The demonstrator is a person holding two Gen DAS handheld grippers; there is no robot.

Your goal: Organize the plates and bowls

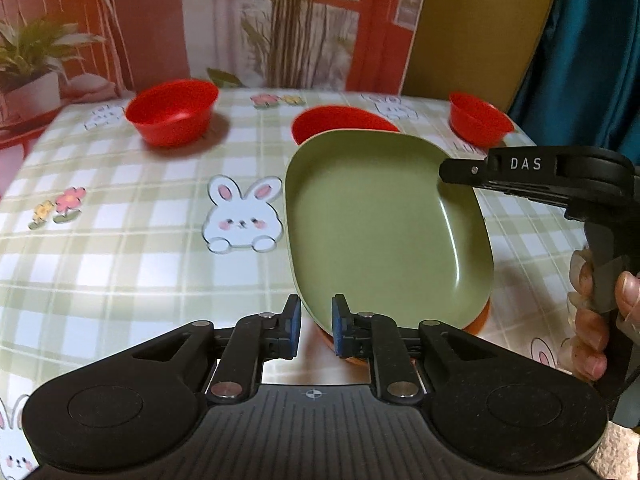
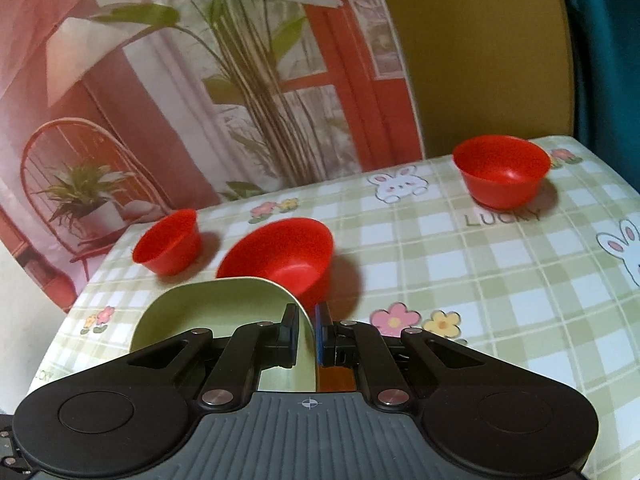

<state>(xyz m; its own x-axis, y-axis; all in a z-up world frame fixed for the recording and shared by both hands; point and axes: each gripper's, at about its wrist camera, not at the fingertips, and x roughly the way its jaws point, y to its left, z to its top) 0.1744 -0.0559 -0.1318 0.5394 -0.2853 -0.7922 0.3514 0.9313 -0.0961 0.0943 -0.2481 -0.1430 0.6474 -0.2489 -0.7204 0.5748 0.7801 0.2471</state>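
The green plate is sitting tilted in the middle right of the left wrist view, lying on an orange plate whose rim is peeking out along its lower right edge. The right gripper is clamping the green plate's raised rim between its pads, one finger inside the plate and one outside; in the left wrist view it is reaching in from the right edge of the frame, with the person's right hand wrapping its handle. The left gripper is hovering at the plate's near edge with its jaws parted, and the rim is showing just behind the gap; whether a pad is touching it cannot be told.

Three red bowls are standing apart on the checked tablecloth: one in the upper left, one directly behind the green plate and partly hidden by it, one in the upper right. A rabbit print is lying just left of the plate. Behind the table, a backdrop printed with plants and a chair is filling the top of both views.
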